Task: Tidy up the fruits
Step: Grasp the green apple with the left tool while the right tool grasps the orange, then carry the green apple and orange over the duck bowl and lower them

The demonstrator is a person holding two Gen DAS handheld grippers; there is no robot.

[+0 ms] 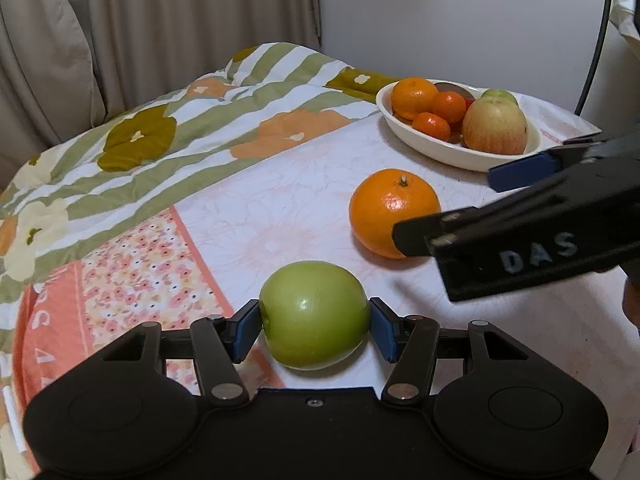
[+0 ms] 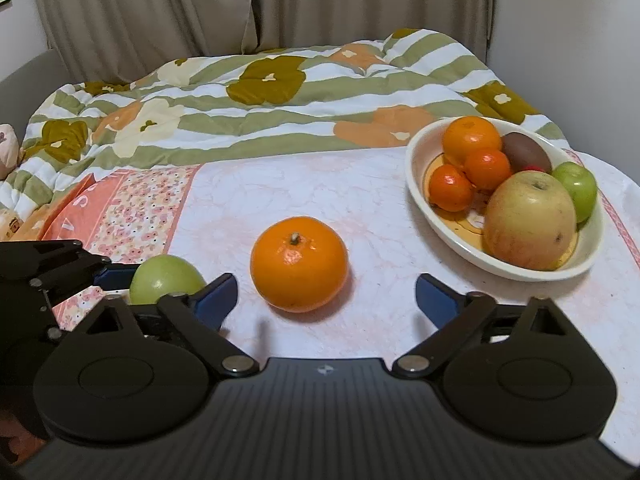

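**Both tongs down on the last loose fruit**

My left tongs (image 1: 315, 322) are right around the green apple (image 1: 315, 316), blue pads pressed against its two sides. It sits on the surface, well short of the bowl (image 1: 448, 152). My right tongs (image 2: 326, 300) hang wide apart just short of the orange (image 2: 299, 264), which lies between the apple and the bowl, nothing gripped. So I'd say this is the pick-up step for both. Next: lift the apple cleanly, ease the right tongs forward around the orange and squeeze. The bowl is already crowded with oranges and apples, so placing will need care.
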